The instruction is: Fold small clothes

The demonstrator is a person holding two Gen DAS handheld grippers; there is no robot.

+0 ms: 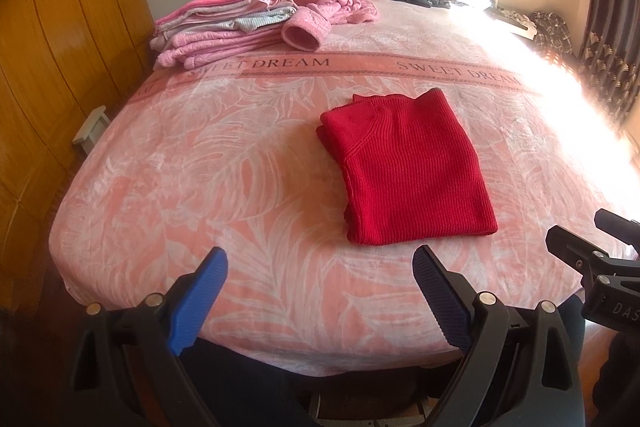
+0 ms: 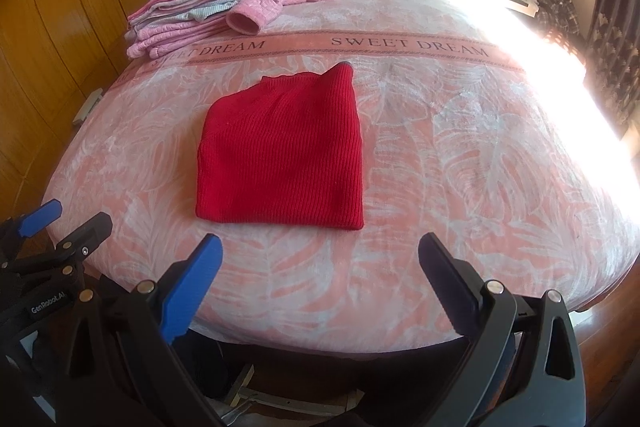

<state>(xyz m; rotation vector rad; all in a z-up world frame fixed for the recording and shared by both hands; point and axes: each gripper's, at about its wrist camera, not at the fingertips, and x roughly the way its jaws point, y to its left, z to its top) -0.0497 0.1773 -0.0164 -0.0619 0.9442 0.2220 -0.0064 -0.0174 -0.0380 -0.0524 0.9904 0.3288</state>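
Left wrist view: left claw (image 1: 320,291) released, empty, held off the near edge of the bed (image 1: 200,187); folded red sweater (image 1: 404,171) ahead and to the right, long axis running away and leftward.

Right wrist view: right claw (image 2: 320,283) released, empty; red sweater (image 2: 280,151) ahead, slightly left, roughly centred between both claws, its near hem likely the easier reach for the right.
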